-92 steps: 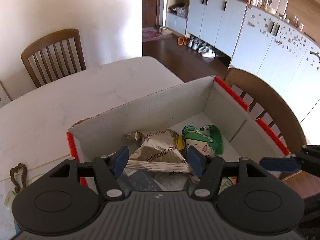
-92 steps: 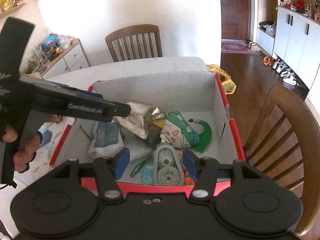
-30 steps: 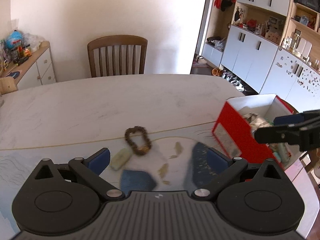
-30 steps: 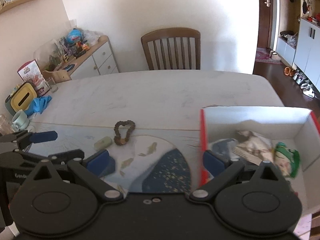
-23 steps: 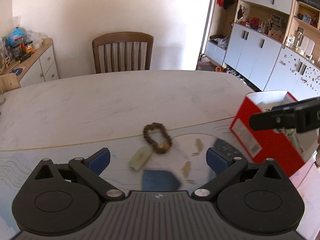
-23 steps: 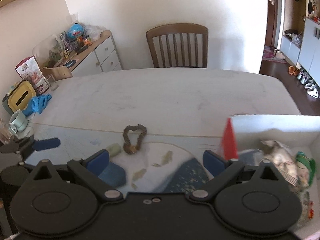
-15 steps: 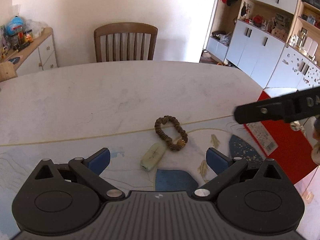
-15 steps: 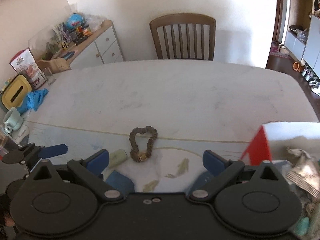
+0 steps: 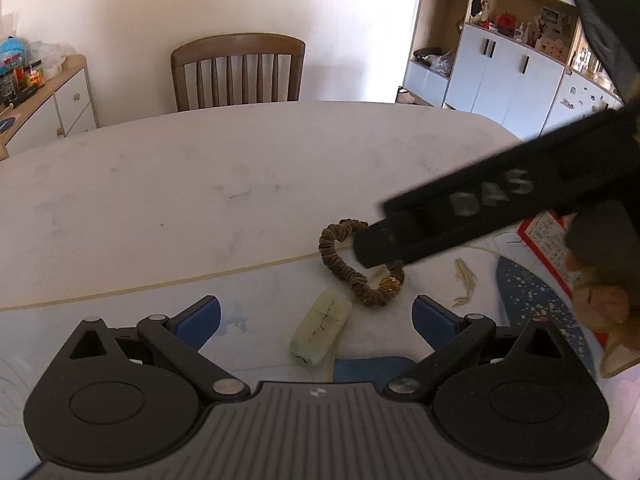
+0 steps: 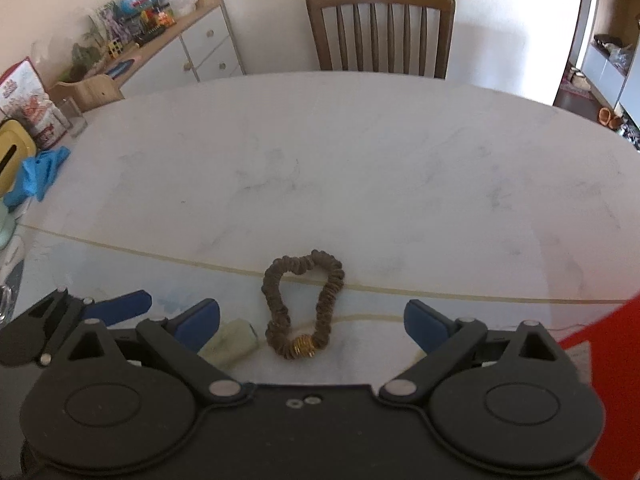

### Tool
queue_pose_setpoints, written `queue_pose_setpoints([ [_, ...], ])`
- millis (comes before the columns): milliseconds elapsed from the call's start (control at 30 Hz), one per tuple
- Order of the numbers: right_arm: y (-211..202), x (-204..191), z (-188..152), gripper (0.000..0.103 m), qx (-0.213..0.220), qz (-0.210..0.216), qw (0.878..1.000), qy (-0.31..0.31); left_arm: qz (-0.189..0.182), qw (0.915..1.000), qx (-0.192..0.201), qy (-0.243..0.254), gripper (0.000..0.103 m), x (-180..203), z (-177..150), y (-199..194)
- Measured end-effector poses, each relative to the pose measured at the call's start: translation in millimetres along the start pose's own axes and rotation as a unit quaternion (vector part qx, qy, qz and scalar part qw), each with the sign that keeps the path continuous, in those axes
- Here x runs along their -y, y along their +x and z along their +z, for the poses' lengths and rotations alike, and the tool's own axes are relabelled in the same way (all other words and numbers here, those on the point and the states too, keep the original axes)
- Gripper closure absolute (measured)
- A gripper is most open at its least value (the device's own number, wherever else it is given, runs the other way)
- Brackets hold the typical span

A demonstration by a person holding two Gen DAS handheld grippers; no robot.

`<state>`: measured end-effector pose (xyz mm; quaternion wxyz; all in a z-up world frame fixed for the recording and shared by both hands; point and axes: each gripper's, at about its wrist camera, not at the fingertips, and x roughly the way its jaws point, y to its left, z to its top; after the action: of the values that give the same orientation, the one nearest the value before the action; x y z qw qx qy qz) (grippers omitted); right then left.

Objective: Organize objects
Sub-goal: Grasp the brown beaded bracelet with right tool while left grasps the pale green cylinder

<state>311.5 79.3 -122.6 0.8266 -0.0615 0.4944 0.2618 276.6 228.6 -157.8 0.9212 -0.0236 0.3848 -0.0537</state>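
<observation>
A brown hair scrunchie [image 10: 304, 306] with a gold bead lies on the white table [image 10: 360, 168]; it also shows in the left wrist view [image 9: 348, 270]. A pale green oblong piece [image 9: 322, 326] lies beside it, also seen in the right wrist view [image 10: 230, 343]. My right gripper [image 10: 312, 320] is open and empty, just short of the scrunchie, its jaws wider than it. My left gripper [image 9: 316, 314] is open and empty, with the pale piece between its fingers. The right gripper's black body [image 9: 500, 208] crosses over the scrunchie in the left wrist view.
The red box [image 10: 600, 392] stands at the right, also in the left wrist view [image 9: 548, 248]. A wooden chair [image 10: 380, 28] is at the far side. A sideboard with clutter [image 10: 160, 40], a blue cloth [image 10: 38, 176] and a glass [image 10: 72, 116] are at the left.
Both grippers have swung left away from the box and moved closer to the scrunchie and the pale piece. Both stay open. The right gripper now reaches over the scrunchie.
</observation>
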Motion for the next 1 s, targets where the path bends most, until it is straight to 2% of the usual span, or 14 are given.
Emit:
queue_pose_setpoints([
  [333,33.9,-11.4,8.5,0.011,-0.023,-0.014,1.0,-0.015,-0.001,1.0,0.006,-0.007,0.003,-4.3,-9.2,12.7],
  [533,44.5,-14.4,10.2,0.02,-0.037,-0.023,0.999,-0.026,-0.016,0.9999,0.002,-0.003,0.017,-2.7,-7.4,15.8],
  [600,46.3,-16.3,10.7,0.021,-0.035,-0.028,0.998,-0.034,-0.017,0.9999,-0.001,-0.002,0.028,-1.4,-7.6,17.8],
  [867,46.4,-22.5,10.8,0.048,-0.025,-0.046,0.997,-0.06,-0.014,0.9998,0.004,0.014,0.054,7.8,-11.9,17.8],
  [967,46.3,-24.9,11.1,0.06,-0.026,-0.053,0.996,-0.067,-0.014,0.9998,0.004,0.013,0.065,9.4,-13.3,15.9],
  [1000,46.0,-25.3,11.7,0.067,-0.027,-0.053,0.996,-0.067,-0.011,0.9999,0.004,0.012,0.07,9.3,-13.6,15.2],
])
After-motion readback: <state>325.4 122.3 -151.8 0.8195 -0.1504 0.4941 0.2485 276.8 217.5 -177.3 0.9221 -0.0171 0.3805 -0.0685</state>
